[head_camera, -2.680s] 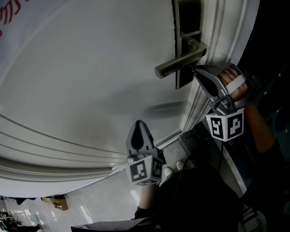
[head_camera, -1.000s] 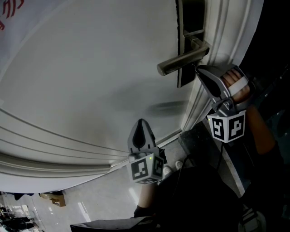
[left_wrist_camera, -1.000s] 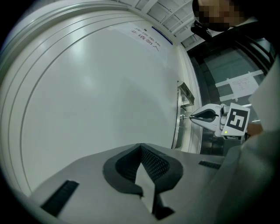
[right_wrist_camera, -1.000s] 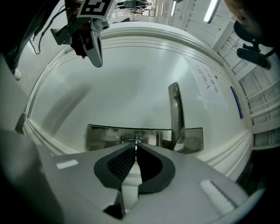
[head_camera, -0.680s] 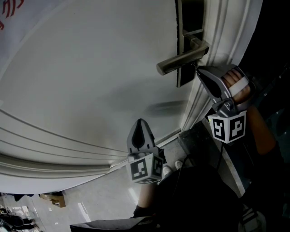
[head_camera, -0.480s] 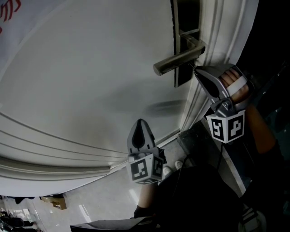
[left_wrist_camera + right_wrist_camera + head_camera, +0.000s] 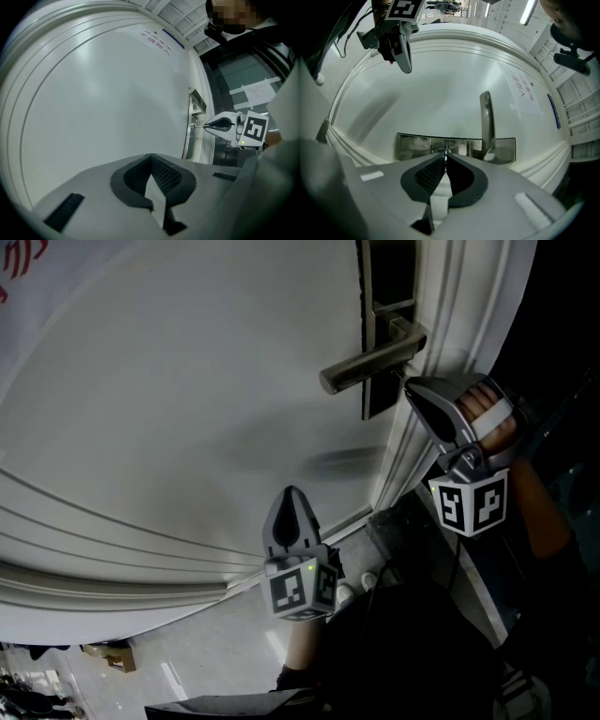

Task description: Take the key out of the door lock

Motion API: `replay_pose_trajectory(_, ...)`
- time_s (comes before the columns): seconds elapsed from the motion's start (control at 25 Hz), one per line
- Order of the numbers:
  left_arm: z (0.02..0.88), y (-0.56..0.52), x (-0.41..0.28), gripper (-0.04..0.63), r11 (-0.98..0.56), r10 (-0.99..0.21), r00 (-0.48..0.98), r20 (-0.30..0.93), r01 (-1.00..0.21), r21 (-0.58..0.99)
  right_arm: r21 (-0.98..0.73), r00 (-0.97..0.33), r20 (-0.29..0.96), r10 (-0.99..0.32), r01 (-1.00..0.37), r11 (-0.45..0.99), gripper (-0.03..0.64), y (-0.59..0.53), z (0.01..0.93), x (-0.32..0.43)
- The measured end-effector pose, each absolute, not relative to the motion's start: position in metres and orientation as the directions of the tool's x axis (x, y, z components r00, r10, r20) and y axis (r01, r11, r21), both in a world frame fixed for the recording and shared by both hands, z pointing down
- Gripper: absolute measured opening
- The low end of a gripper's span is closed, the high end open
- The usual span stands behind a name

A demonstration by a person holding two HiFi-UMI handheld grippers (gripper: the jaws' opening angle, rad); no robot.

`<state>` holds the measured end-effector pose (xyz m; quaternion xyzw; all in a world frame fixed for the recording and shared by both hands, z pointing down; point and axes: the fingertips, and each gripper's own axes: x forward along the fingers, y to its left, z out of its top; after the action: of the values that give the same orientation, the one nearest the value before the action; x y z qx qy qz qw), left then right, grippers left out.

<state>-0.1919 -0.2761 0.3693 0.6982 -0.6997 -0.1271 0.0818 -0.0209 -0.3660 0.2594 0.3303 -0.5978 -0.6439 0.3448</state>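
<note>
On the white door [image 7: 187,409] a dark lock plate [image 7: 382,390] sits under the metal lever handle [image 7: 370,367]. My right gripper [image 7: 406,383] reaches the plate from the right, just below the lever. In the right gripper view its tips [image 7: 445,155] are pinched on the small metal key [image 7: 446,151], which sticks out of the shiny plate [image 7: 417,146]. In the left gripper view the key [image 7: 197,125] shows as a thin pin between the right gripper [image 7: 206,126] and the door. My left gripper [image 7: 289,493] hangs lower down in front of the door, shut and holding nothing.
Ridged door-frame mouldings [image 7: 441,315] run along the right of the lock. A paper notice [image 7: 527,96] is stuck higher up on the door. Pale floor [image 7: 216,662] shows below, and a glass wall [image 7: 248,79] stands beyond the door's edge.
Only the head view sways a little. Both grippers keep their places, the right one still pinched at the lock.
</note>
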Motion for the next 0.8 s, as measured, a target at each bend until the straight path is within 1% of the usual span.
replay_pose_trajectory(0.8, 0.3720, -0.2760, -0.1882, 0.000, -0.013, -0.998, -0.004, -0.060, -0.956, 0.295, 0.998, -0.538, -0.011, -0.843, 0.048, -0.043, 0.012, -0.3639, 0.2614, -0.0171)
